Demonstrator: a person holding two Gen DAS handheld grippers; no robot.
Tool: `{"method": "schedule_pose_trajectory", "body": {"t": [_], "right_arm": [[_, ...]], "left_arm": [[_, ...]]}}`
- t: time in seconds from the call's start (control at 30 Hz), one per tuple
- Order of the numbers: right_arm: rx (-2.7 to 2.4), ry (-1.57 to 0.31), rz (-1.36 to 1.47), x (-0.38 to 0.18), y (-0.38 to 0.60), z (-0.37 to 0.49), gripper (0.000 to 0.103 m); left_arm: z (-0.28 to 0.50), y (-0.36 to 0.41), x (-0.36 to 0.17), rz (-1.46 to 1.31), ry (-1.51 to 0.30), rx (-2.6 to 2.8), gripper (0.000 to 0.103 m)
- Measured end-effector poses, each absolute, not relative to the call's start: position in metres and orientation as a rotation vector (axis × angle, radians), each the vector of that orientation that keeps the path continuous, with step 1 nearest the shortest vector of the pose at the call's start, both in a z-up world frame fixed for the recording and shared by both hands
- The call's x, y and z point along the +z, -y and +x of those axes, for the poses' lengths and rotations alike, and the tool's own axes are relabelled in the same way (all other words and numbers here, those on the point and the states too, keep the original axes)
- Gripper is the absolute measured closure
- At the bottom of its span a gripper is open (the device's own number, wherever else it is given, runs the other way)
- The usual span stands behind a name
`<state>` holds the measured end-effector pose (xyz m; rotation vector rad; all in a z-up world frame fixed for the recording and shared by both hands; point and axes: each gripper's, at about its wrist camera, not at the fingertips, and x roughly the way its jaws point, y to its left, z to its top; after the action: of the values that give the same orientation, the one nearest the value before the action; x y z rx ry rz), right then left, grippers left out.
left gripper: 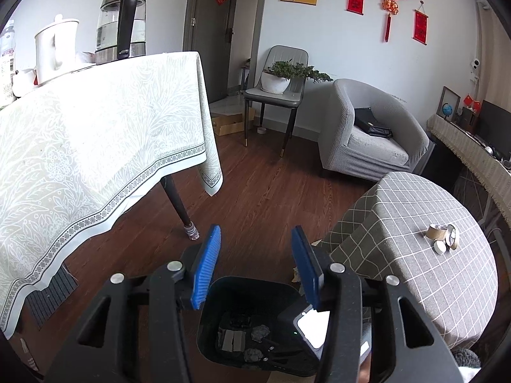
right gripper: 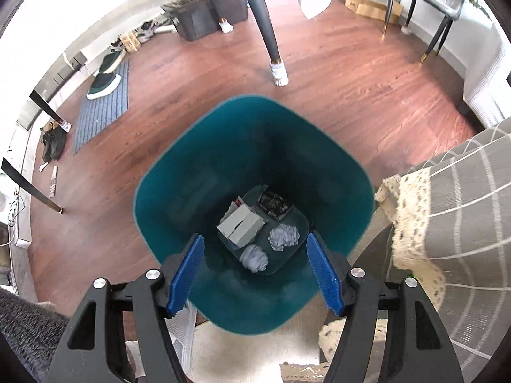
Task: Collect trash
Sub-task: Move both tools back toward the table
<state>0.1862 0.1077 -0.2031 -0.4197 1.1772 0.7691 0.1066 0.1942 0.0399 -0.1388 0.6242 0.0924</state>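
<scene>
A dark teal trash bin (right gripper: 166, 198) stands on the wood floor, open at the top. Inside lie a grey flattened carton (right gripper: 241, 225), two crumpled grey paper balls (right gripper: 284, 236), and a dark wrapper (right gripper: 275, 204). My right gripper (right gripper: 254, 245) is open and empty, right above the bin's mouth. My left gripper (left gripper: 257, 234) is open and empty, above the same bin (left gripper: 210, 344), whose lid (left gripper: 311, 327) hangs open. Cardboard tape cores and a small white cup (left gripper: 443, 236) lie on the grey checked table (left gripper: 415, 274) to the right.
A table with a pale leaf-pattern cloth (left gripper: 95, 146) holds a kettle (left gripper: 123, 22) and a white jug (left gripper: 54, 51) at left. A table leg (right gripper: 271, 32) stands just beyond the bin. A grey armchair (left gripper: 370, 134) and a chair with a plant (left gripper: 281, 79) are farther back. A floor mat (right gripper: 102, 108) lies left.
</scene>
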Motion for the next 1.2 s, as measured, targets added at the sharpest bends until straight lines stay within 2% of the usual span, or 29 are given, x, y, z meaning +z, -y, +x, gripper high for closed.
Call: {"method": "schedule_pose_trajectory", "body": {"t": [0.13, 0.2, 0.33, 0.77, 1.2], "right_arm": [[0.795, -1.122, -0.420, -0.182, -0.101, 0.180, 0.036], [0.810, -1.088, -0.413, -0.169, -0.097, 0.179, 0.041], [0.822, -1.006, -0.384, -0.136, -0.090, 0.178, 0.042], [0.752, -0.765, -0.267, -0.031, -0.028, 0.179, 0.042], [0.546, -0.722, -0.149, -0.001, 0.076, 0.205, 0.042]], "left_arm": [[0.111, -0.198, 0.039, -0.137, -0.625, 0.110, 0.046], [0.112, -0.200, 0.040, -0.145, -0.620, 0.118, 0.044], [0.113, -0.198, 0.047, -0.162, -0.591, 0.112, 0.038], [0.128, -0.157, 0.062, -0.116, -0.546, 0.035, 0.030], [0.150, -0.106, 0.059, -0.125, -0.557, -0.064, 0.027]]}}
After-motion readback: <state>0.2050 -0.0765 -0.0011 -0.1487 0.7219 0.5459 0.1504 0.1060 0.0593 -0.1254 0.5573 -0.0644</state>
